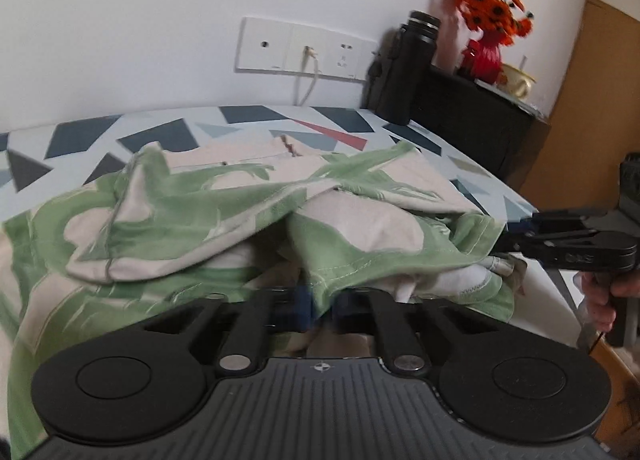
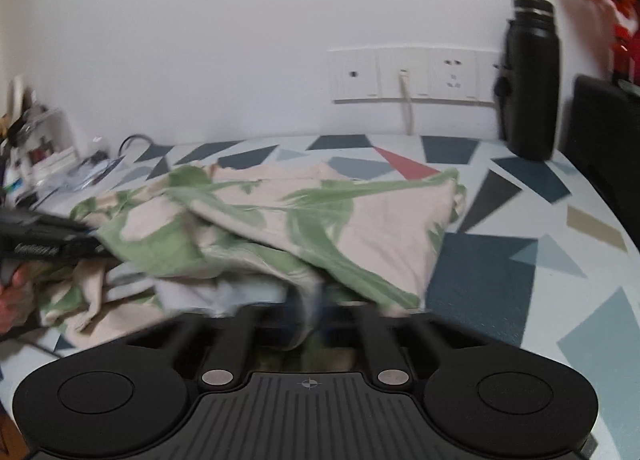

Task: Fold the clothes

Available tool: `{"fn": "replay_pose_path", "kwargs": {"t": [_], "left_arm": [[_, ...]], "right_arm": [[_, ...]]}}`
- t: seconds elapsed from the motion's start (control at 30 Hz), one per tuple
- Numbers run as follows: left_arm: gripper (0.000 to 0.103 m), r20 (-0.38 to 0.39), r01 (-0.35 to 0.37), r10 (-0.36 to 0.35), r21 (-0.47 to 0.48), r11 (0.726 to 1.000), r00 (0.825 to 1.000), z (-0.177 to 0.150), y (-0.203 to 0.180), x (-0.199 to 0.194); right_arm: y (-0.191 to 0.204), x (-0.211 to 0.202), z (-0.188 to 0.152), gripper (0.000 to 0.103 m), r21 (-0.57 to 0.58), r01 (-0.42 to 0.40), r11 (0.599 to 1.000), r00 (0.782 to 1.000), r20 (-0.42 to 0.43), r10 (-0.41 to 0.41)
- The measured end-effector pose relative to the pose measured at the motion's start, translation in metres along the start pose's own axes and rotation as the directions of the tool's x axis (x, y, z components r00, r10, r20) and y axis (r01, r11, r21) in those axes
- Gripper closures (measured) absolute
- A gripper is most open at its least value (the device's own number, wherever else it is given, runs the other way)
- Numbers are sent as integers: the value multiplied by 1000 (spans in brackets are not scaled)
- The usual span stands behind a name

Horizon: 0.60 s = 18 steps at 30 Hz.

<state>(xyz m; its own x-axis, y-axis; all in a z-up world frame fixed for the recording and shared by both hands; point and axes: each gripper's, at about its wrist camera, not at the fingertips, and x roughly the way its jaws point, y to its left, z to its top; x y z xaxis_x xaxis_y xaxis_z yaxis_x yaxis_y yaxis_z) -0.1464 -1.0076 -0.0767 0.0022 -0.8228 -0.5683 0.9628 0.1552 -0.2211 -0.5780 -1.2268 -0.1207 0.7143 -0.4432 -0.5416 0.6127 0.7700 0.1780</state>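
soft cream-and-green leaf-print cotton garment (image 1: 248,212) rumpled in folds on table (image 2: 500,260) with geometric-patch cover; left gripper (image 1: 320,300) and right gripper (image 2: 310,312) each clamped on near hem.

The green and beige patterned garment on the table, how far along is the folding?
Partly done. The green and beige patterned garment already lies doubled over on the geometric-patterned tablecloth, but it is rumpled, not a neat fold. In hand: the left gripper and the right gripper each pinch its near edge. Left: carry those edges over, flatten it, finish folding.
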Motion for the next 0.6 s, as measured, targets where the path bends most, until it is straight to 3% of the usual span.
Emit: {"fn": "replay_pose_path", "kwargs": {"t": [0.2, 0.4, 0.5, 0.57, 0.6], "left_arm": [[95, 49, -18, 14, 87, 996, 999, -20, -18, -39], [95, 83, -7, -7, 175, 985, 997, -38, -38, -84], [95, 122, 10, -33, 188, 982, 992, -44, -47, -106], [95, 156, 18, -49, 196, 980, 986, -48, -53, -121], [95, 178, 13, -50, 202, 979, 983, -48, -54, -127]], "right_arm": [[-9, -42, -22, 100, 83, -96, 992, 990, 107, 87], [-6, -112, -36, 103, 65, -169, 983, 954, 261, 147], [-7, -137, -35, 102, 51, -172, 984, 943, 296, 150], [-8, -139, -34, 96, 37, -150, 988, 952, 275, 134], [-8, -136, -35, 85, 25, -133, 991, 959, 257, 122]]}}
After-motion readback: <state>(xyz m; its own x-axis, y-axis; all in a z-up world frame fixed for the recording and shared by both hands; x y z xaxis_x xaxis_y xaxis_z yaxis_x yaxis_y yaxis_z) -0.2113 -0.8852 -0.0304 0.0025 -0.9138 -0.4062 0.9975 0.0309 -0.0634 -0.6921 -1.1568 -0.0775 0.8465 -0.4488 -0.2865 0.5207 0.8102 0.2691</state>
